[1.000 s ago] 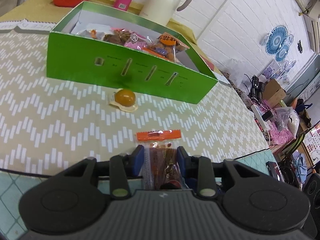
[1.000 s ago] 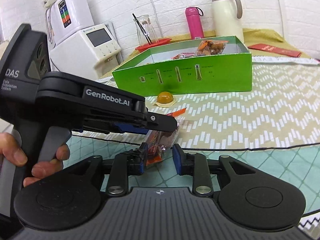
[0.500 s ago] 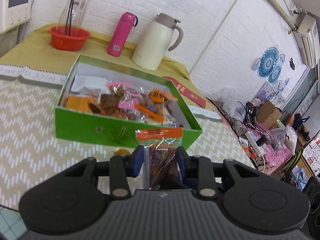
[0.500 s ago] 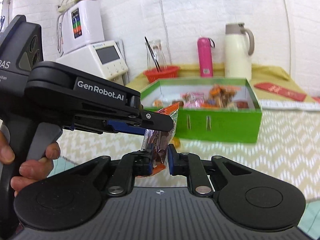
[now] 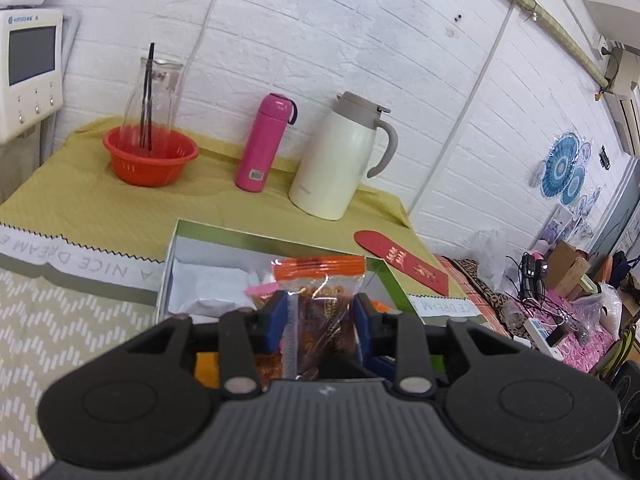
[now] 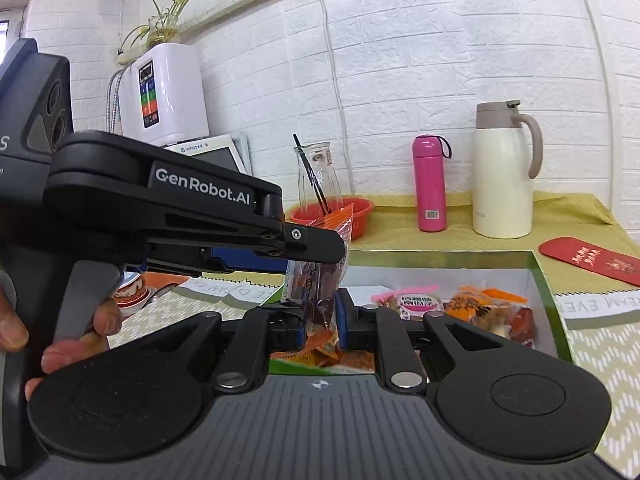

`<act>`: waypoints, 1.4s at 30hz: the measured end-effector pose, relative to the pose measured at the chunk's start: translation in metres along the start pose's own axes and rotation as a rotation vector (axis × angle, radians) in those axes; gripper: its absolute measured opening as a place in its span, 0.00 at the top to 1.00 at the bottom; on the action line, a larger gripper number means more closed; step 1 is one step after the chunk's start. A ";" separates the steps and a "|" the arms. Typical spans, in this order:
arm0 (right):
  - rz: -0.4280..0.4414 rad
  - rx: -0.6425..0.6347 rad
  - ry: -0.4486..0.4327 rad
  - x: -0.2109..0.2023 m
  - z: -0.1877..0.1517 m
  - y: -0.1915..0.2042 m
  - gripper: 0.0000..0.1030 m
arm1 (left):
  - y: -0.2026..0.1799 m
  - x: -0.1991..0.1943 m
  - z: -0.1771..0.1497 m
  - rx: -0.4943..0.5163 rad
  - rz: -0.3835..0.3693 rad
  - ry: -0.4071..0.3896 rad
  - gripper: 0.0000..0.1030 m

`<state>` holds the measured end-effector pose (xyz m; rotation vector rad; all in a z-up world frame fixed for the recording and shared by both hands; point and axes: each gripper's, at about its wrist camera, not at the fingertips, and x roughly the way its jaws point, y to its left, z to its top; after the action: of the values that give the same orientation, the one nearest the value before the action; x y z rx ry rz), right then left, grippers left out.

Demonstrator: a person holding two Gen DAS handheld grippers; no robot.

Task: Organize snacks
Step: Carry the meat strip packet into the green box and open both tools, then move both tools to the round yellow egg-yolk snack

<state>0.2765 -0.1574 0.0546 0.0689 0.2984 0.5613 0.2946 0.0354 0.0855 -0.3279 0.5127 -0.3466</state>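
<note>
Now both grippers clamp one snack packet (image 5: 320,304) above the green box (image 6: 552,300).
Left gripper (image 5: 318,320) and right gripper (image 6: 320,324) pinch it; packet upright, orange seal topmost.

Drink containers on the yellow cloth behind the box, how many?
3. Glass carafe standing in the red basket at left, pink bottle in the middle, cream thermal jug at right. Nothing seems hidden behind them.

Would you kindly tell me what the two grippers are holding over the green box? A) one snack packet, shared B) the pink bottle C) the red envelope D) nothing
A: the left gripper and the right gripper both pinch the same orange-topped snack packet above the green box.
</note>
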 end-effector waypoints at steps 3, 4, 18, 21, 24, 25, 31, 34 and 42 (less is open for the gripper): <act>0.013 0.006 0.014 0.017 -0.002 -0.002 0.74 | 0.013 0.013 0.004 -0.003 0.017 0.013 0.70; 0.016 0.010 0.018 0.021 -0.003 -0.003 0.73 | 0.017 0.018 0.005 -0.003 0.025 0.018 0.70; -0.035 -0.128 0.078 0.043 -0.034 0.012 0.00 | 0.036 0.035 -0.012 -0.040 0.152 0.013 0.07; -0.048 -0.134 0.073 0.037 -0.033 0.014 0.00 | 0.030 0.033 -0.015 0.012 0.191 0.007 0.07; -0.048 -0.127 0.076 0.031 -0.031 0.014 0.00 | 0.031 0.028 -0.015 -0.005 0.188 0.012 0.07; -0.052 -0.131 0.073 0.028 -0.030 0.015 0.00 | 0.030 0.026 -0.015 -0.006 0.189 0.009 0.07; -0.059 -0.145 0.050 0.013 -0.024 0.020 0.00 | 0.018 0.010 -0.017 0.017 0.186 -0.002 0.07; -0.066 -0.141 0.049 0.003 -0.022 0.023 0.00 | 0.010 -0.001 -0.019 0.028 0.183 -0.003 0.07; -0.117 -0.212 0.087 -0.037 -0.023 0.036 0.00 | -0.014 -0.044 -0.034 0.050 0.188 -0.007 0.07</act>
<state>0.2212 -0.1476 0.0474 -0.1775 0.3235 0.4775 0.2375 0.0336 0.0813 -0.2304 0.5229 -0.1759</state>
